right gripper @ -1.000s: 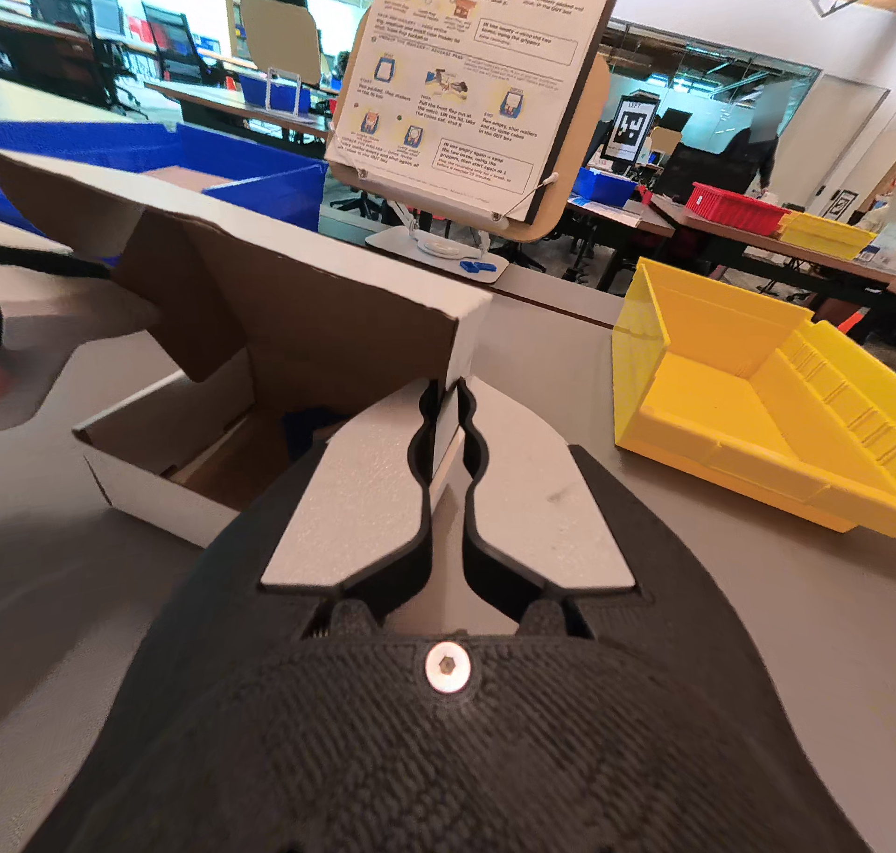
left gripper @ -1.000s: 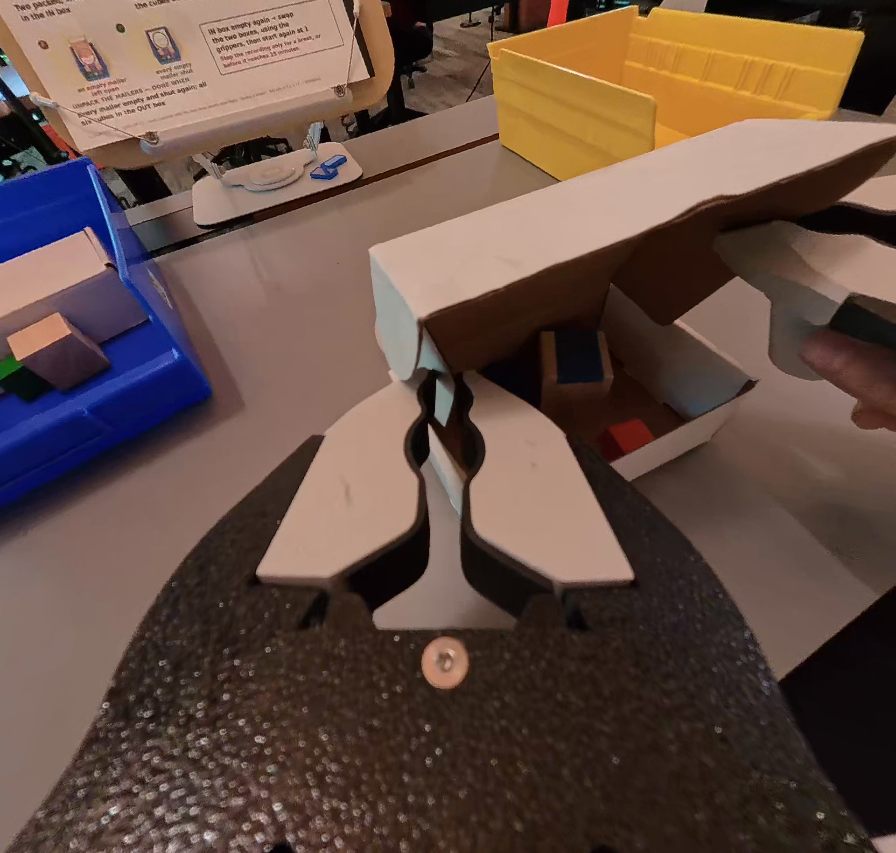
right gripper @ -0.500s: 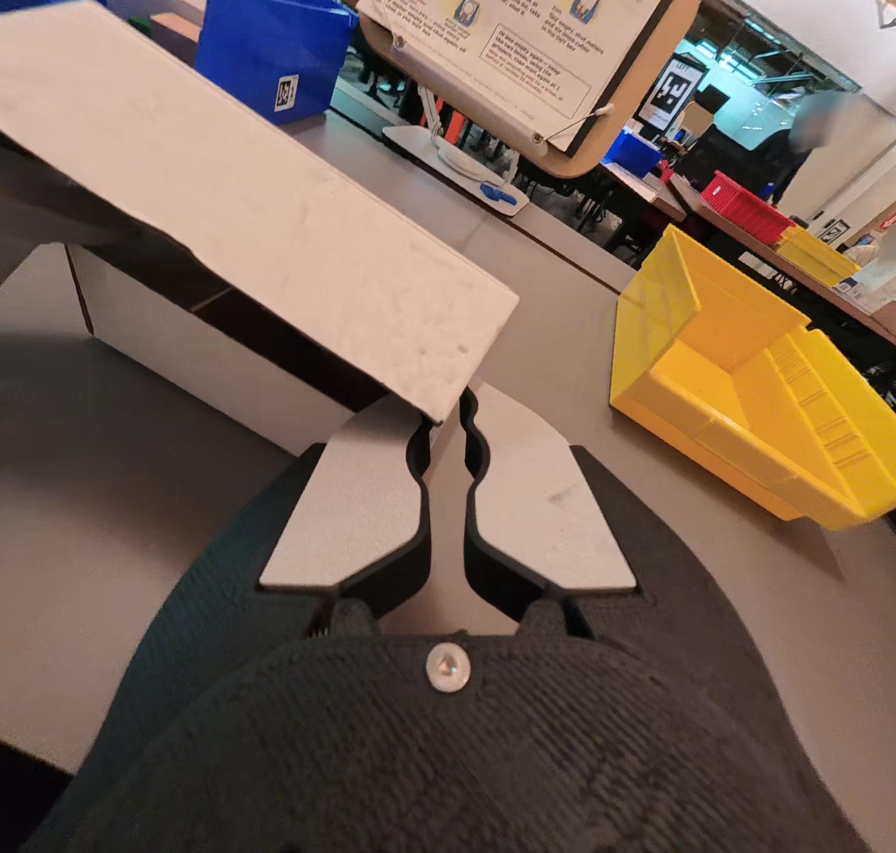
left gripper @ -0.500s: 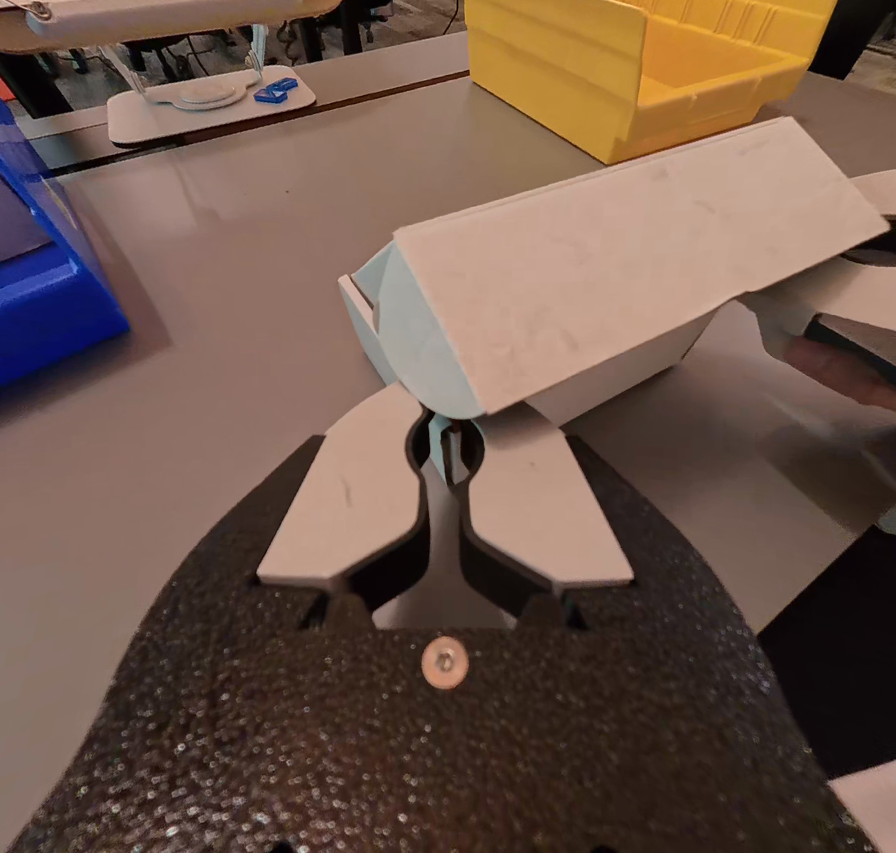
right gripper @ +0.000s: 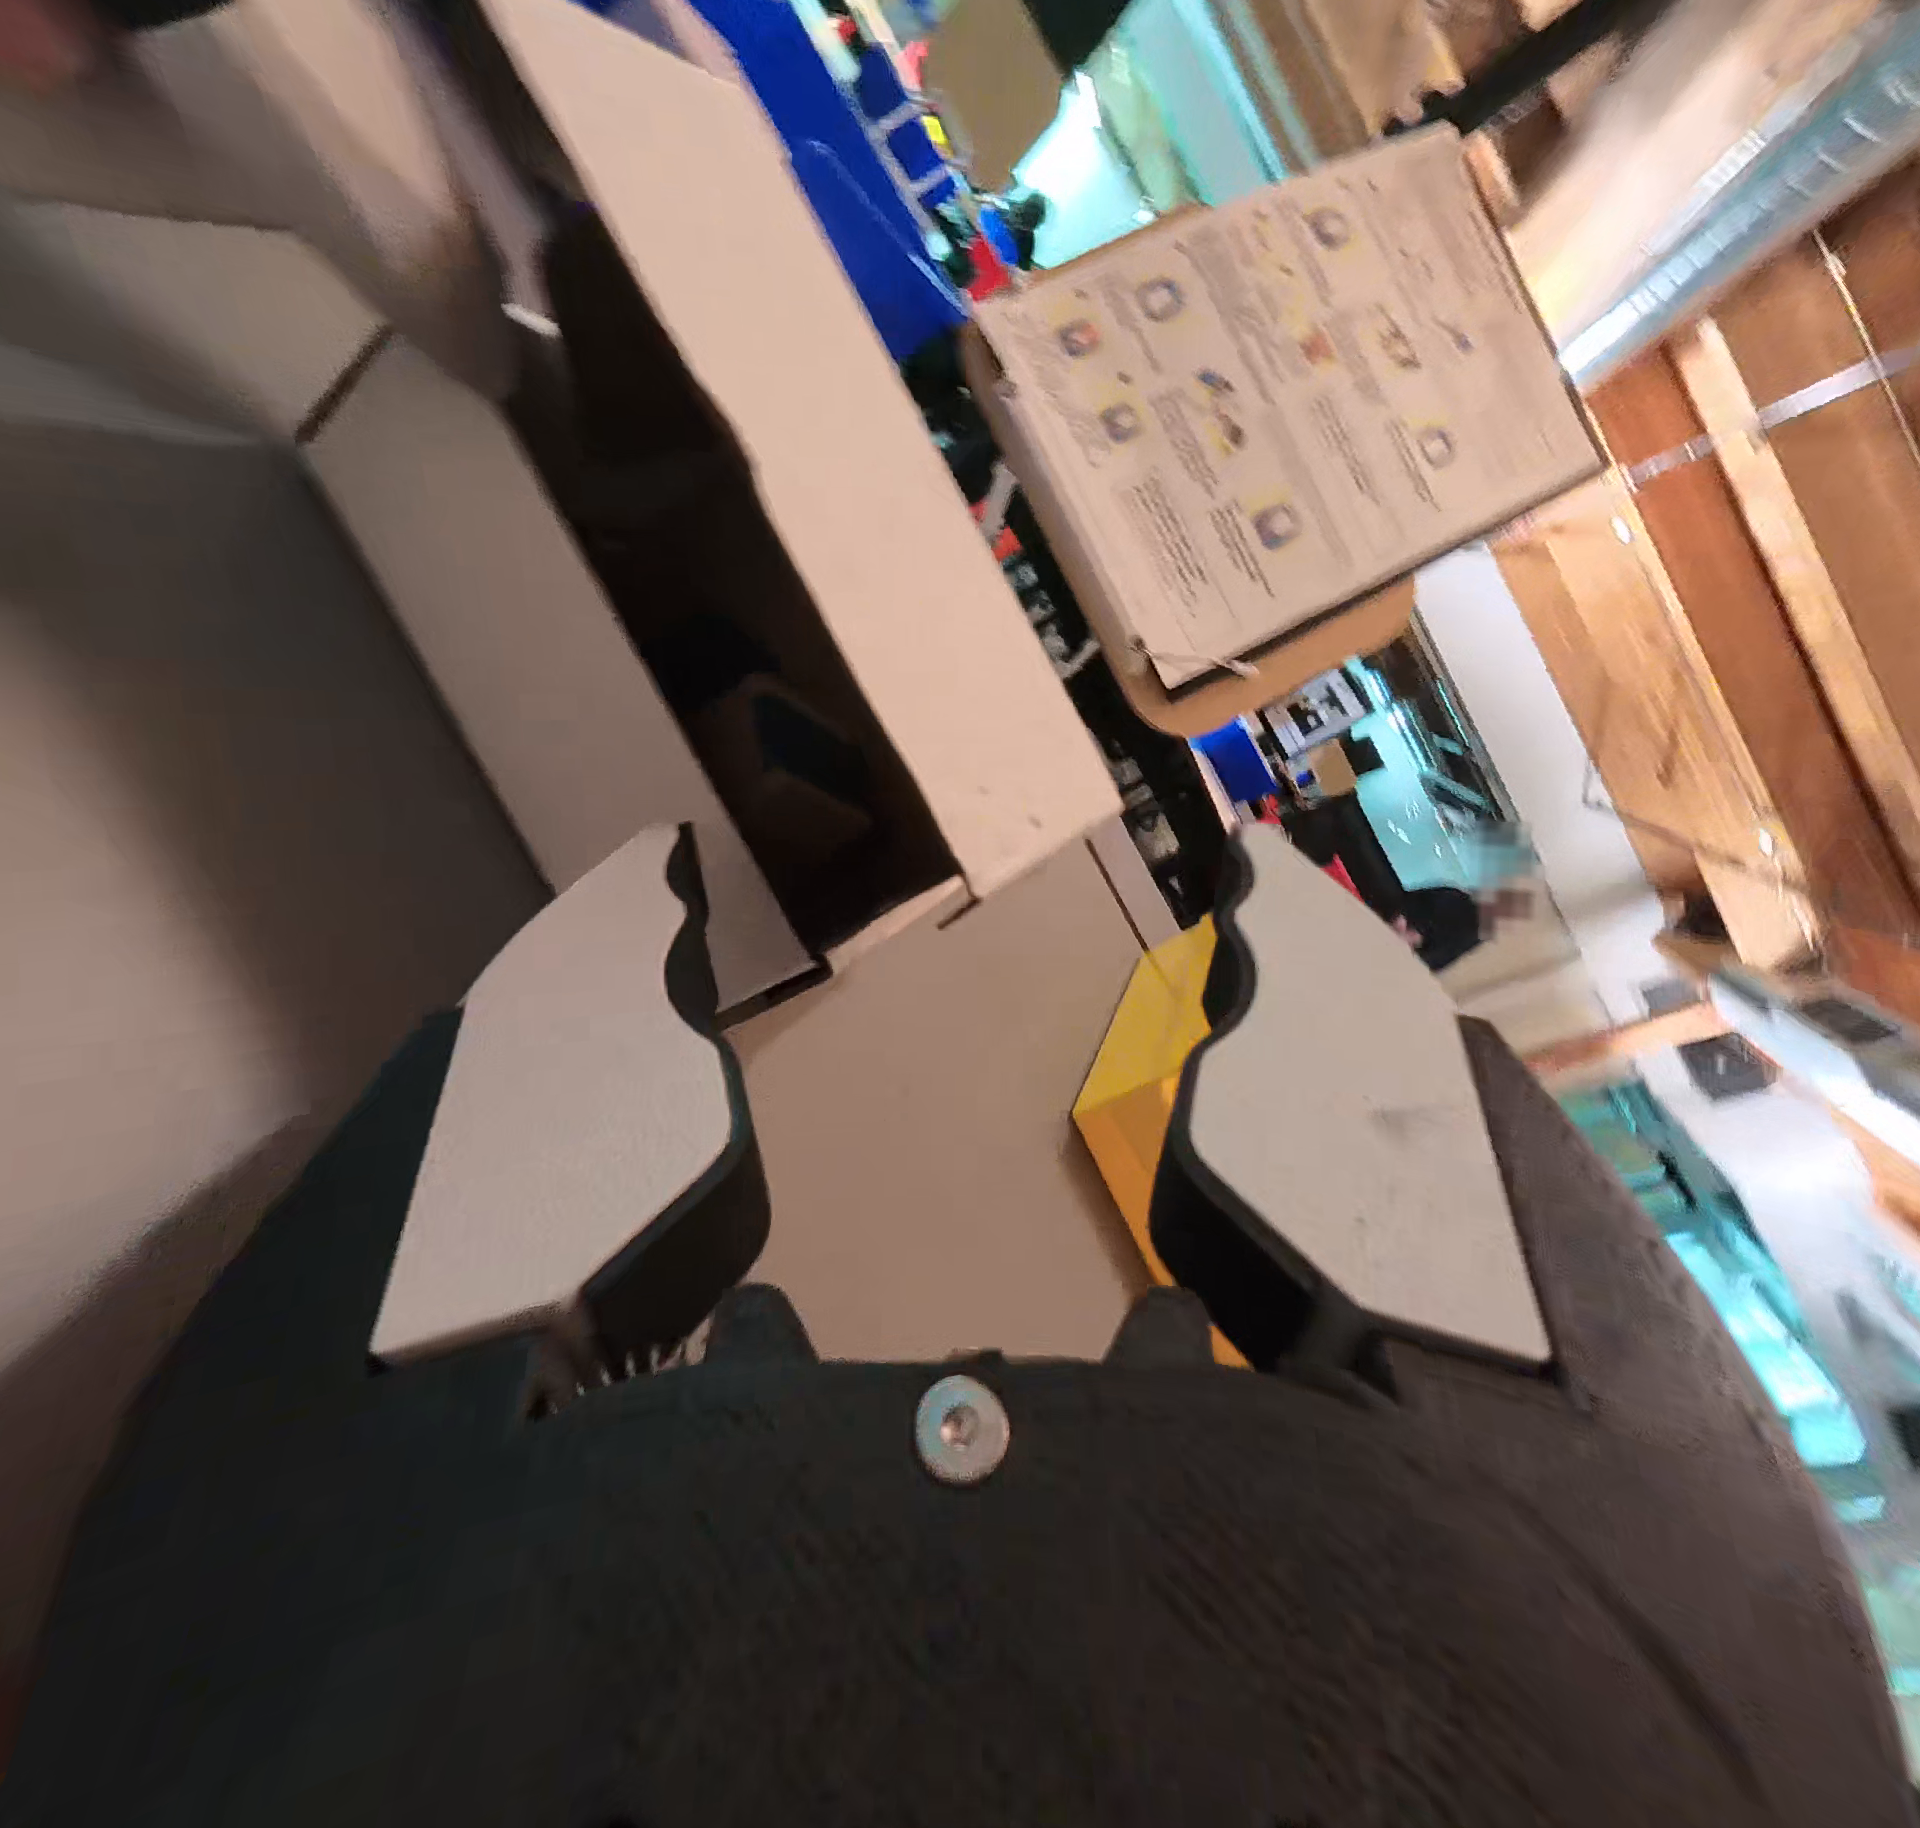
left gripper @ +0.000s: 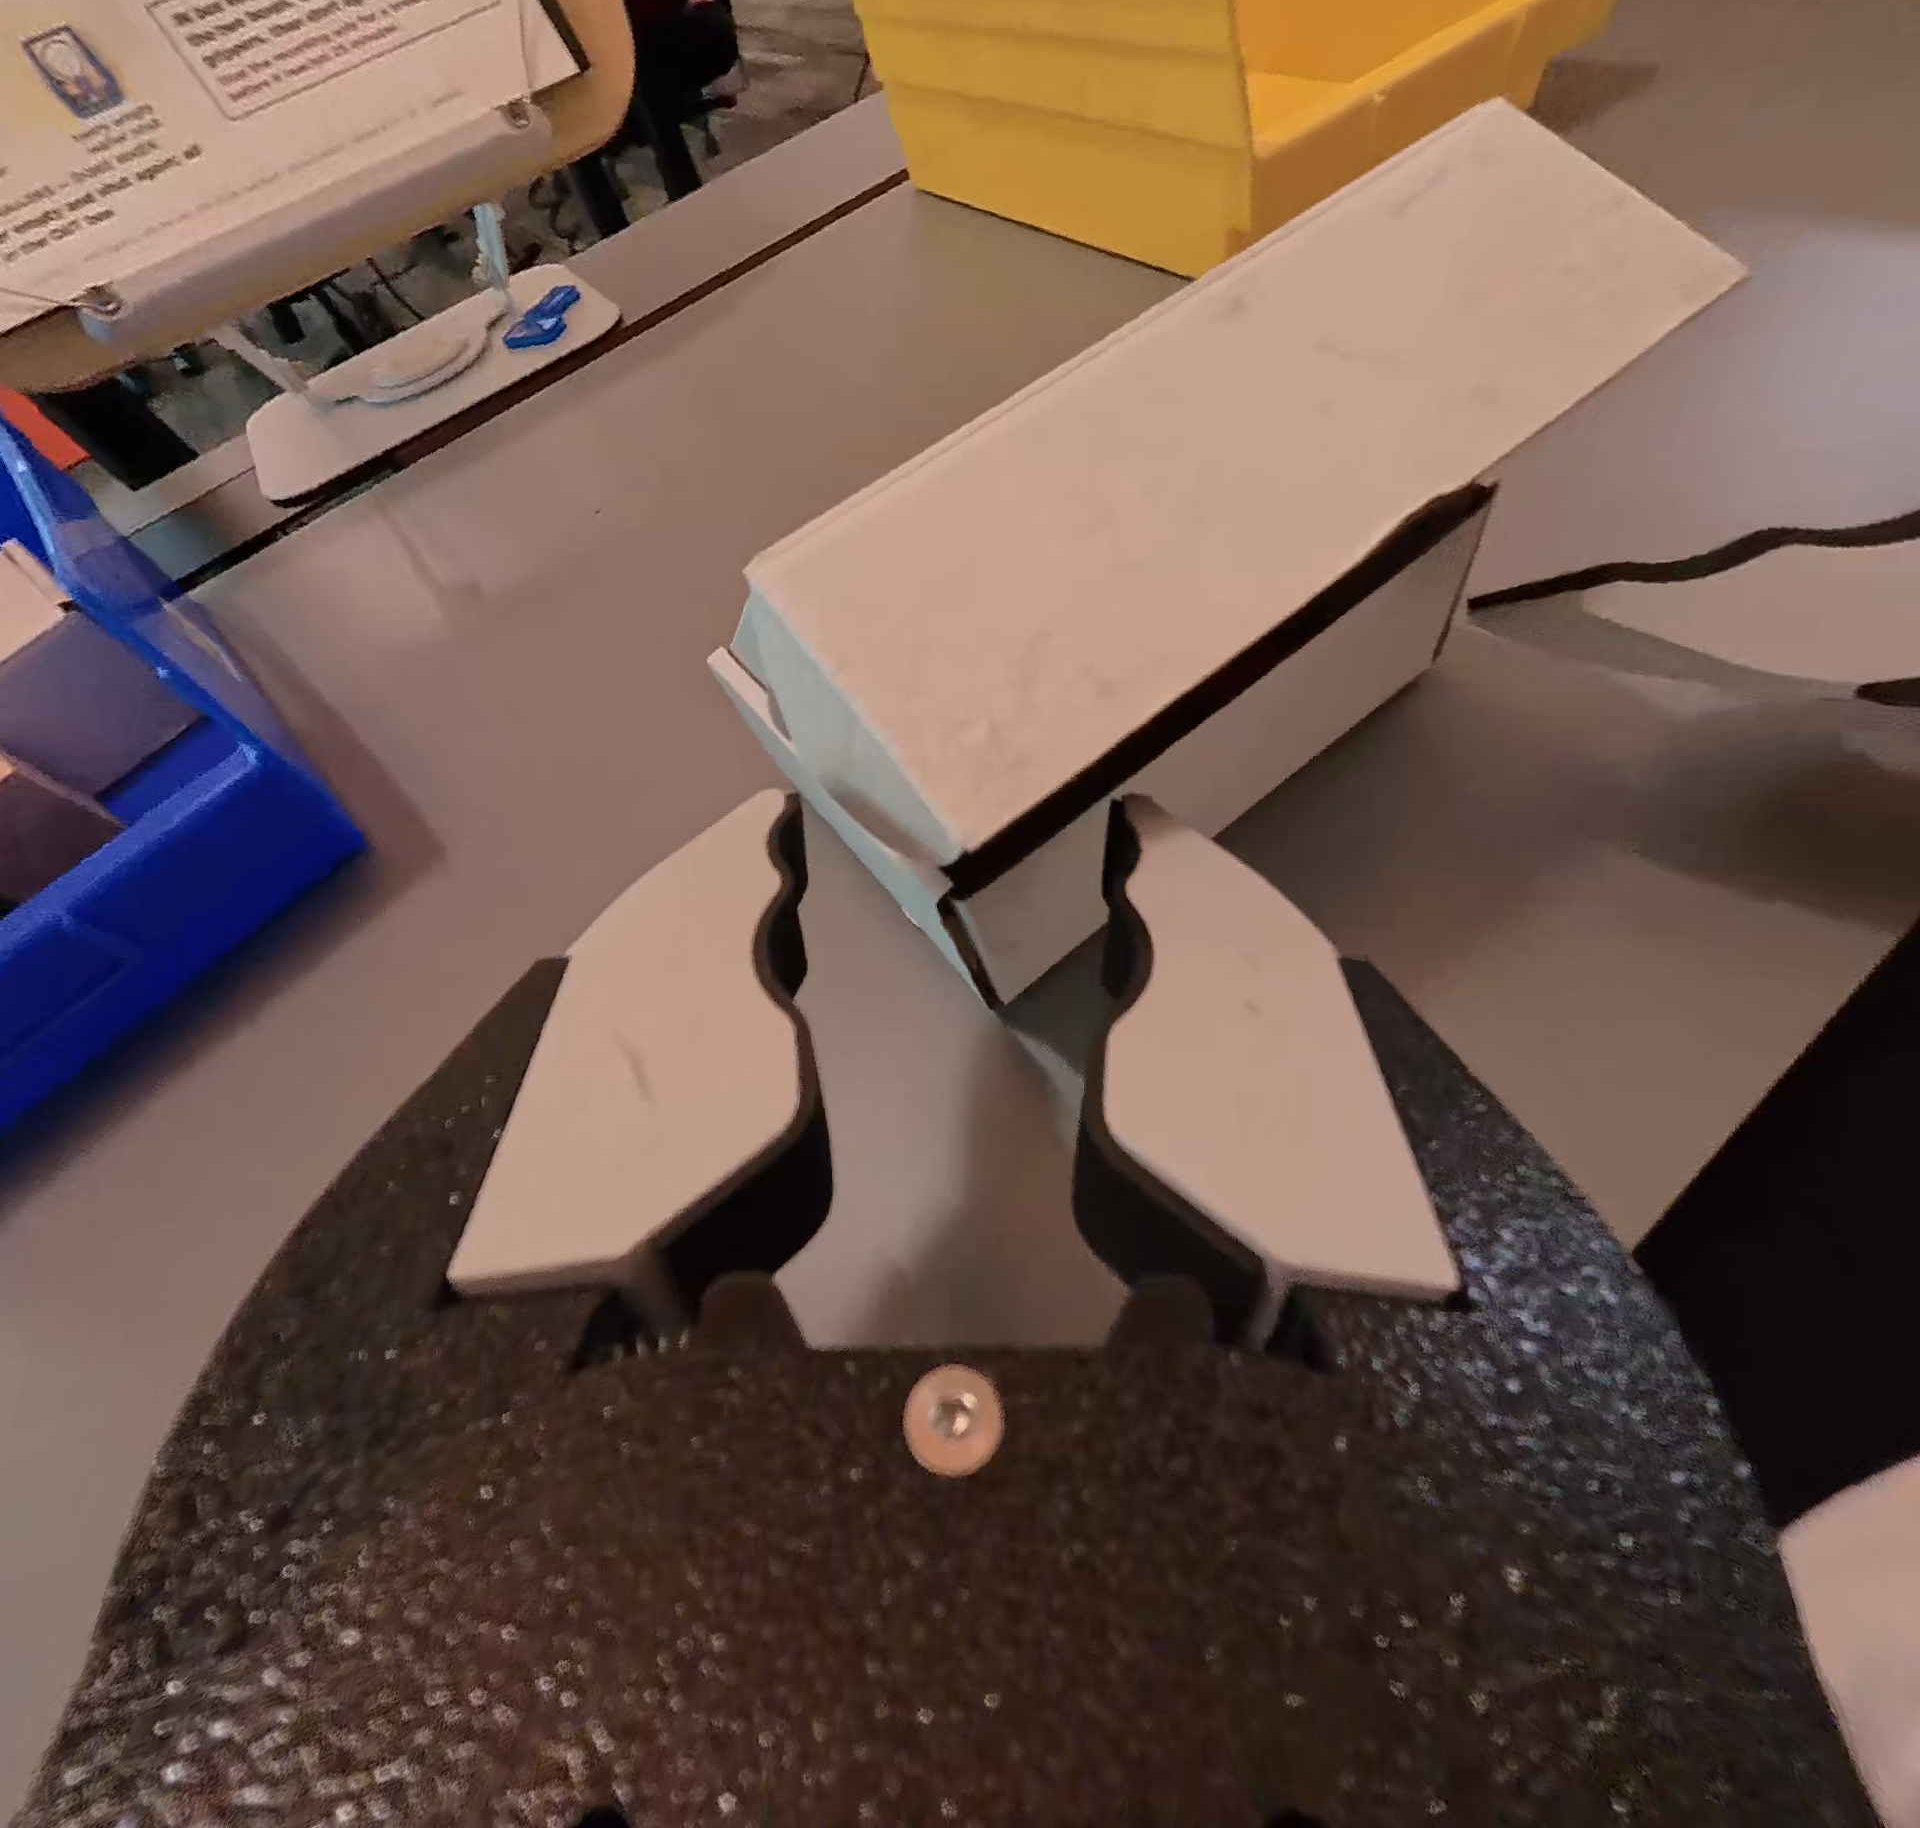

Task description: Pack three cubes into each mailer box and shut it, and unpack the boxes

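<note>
- Left tongs (left gripper: pixel 951 833) spread wide, empty, box (left gripper: pixel 1195 573) corner between tips
- Right tongs (right gripper: pixel 961 885) wide, empty, near lid (right gripper: pixel 821 490) edge
- Lid ajar; bare surface (left gripper: pixel 499 656) left of box

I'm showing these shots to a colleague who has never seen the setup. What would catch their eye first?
Probably the white mailer box in the middle of the grey table, its lid down but a dark gap showing along the edge, with the open left tool right at its near corner. Next, the bright yellow bin behind it and the blue bin at the left. The tilted, blurred right wrist view shows the right tool open too.
</note>
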`<state>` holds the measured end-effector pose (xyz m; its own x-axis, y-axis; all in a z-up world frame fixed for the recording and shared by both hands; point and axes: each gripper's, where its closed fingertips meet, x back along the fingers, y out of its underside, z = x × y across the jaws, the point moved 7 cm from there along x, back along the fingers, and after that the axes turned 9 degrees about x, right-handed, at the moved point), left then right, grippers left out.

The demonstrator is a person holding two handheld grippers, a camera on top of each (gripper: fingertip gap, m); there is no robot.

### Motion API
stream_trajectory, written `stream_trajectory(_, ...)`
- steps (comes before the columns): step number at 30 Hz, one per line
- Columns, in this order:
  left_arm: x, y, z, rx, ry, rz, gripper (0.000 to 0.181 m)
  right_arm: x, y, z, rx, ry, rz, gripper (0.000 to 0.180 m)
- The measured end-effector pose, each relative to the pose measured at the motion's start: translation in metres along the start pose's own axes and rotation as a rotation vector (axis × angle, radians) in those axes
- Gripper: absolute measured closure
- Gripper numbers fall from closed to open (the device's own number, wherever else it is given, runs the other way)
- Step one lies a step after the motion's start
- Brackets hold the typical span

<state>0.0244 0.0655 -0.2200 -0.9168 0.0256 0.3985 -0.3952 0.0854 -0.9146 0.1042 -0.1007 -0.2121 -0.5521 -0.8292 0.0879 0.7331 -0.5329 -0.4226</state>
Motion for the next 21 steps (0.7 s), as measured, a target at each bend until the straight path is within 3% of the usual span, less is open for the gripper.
stream_trajectory(5,0.008,0.003,-0.006,-0.051,0.051,-0.052,0.127,0.0,-0.015,-0.005,0.296,-0.095,0.0,0.112)
stream_trajectory(8,0.014,0.009,-0.01,-0.097,0.065,-0.098,0.128,-0.004,-0.019,-0.007,0.362,-0.116,-0.001,0.124)
stream_trajectory(12,0.018,0.018,-0.014,-0.121,0.065,-0.119,0.131,-0.009,-0.024,-0.002,0.393,-0.116,0.001,0.156)
stream_trajectory(16,0.018,0.023,-0.013,-0.155,0.066,-0.137,0.132,-0.008,-0.028,0.004,0.398,-0.191,-0.011,0.161)
stream_trajectory(21,0.019,0.016,-0.01,-0.273,0.028,-0.072,0.131,0.002,-0.036,0.011,0.291,-0.403,-0.005,0.168)
